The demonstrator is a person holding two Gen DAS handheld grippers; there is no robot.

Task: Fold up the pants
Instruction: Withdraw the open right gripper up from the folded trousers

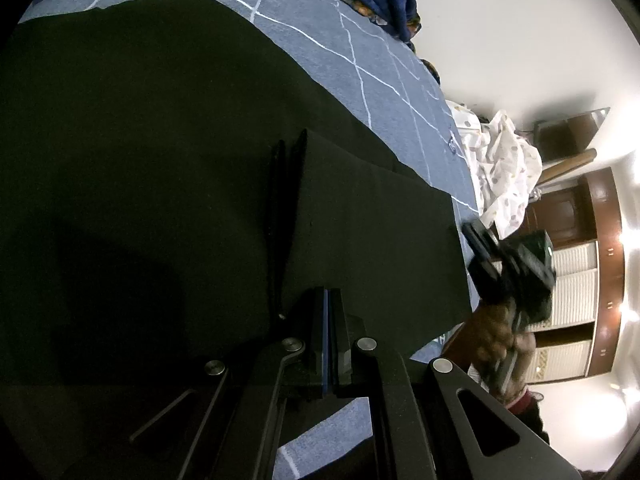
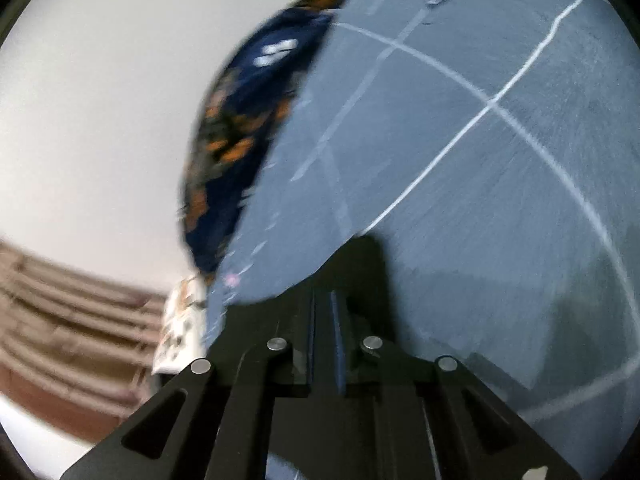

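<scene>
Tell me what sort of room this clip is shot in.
Probably a home bedroom: black pants lie on a grey-blue line-patterned bedsheet, a crumpled white cloth sits at its edge, and wooden wardrobe doors stand beyond.

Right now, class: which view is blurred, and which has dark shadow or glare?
Right wrist view: motion blur smears the bedsheet and the patterned cloth. Left wrist view: sharper, but the black pants sink into shadow, and ceiling lights glare at the right edge.
</scene>
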